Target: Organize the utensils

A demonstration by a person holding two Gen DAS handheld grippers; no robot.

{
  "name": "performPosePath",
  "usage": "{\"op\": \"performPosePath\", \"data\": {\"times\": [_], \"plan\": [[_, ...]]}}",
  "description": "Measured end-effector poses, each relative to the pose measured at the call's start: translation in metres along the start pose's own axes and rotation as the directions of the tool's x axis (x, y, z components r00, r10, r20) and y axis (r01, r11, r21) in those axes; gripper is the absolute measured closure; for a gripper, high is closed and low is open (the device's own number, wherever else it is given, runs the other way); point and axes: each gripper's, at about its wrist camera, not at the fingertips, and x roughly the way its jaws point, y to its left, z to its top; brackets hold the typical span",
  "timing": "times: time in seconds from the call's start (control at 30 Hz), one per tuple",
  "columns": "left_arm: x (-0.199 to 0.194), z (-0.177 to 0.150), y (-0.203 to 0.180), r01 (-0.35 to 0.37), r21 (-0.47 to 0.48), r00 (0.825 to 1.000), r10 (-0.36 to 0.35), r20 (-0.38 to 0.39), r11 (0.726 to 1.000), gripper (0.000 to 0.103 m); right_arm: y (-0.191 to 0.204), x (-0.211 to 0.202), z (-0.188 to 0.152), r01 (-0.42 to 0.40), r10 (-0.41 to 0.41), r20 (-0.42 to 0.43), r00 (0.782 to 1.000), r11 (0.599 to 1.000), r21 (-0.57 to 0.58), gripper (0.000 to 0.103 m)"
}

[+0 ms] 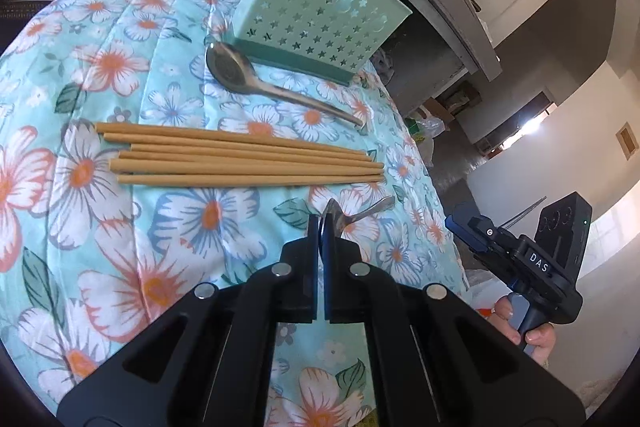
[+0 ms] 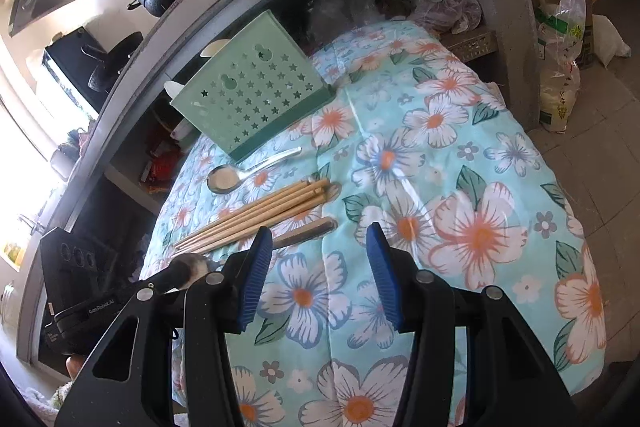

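At the near edge of the flowered cloth | we are clamping the left gripper on the small steel spoon | right gripper gaping, holding nothing | we are judging: keep it level toward the green star-punched plastic holder, beyond the bamboo chopsticks.

Six chopsticks, two spoons, one green utensil holder.

Left gripper jaws clamped on small spoon, beside chopsticks on floral cloth.
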Motion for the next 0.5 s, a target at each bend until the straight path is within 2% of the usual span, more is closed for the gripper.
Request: {"op": "performPosePath", "data": {"times": [0.17,0.27,0.4,0.5], "plan": [[-0.037,0.014,0.009,0.001,-0.025,0.997,0.001,0.078,1.0,0.103,0.005,-0.004,0.009,0.003,-0.002,0.03,1.0,0.999,-0.032,0.055],[-0.066,0.024,0.019,-0.026,-0.036,0.986,0.031,0.161,0.999,0.103,0.015,-0.001,0.016,0.0,0.002,0.032,0.999,0.997,-0.072,0.055],[-0.105,0.04,0.037,-0.097,-0.073,0.954,0.113,0.277,0.993,0.103,0.046,0.014,0.027,-0.012,0.017,0.028,0.999,0.986,-0.167,0.055],[-0.124,0.049,0.051,-0.185,-0.114,0.919,0.213,0.331,0.976,0.103,0.083,0.037,0.033,-0.029,0.031,0.004,1.0,0.962,-0.273,0.055]]}}
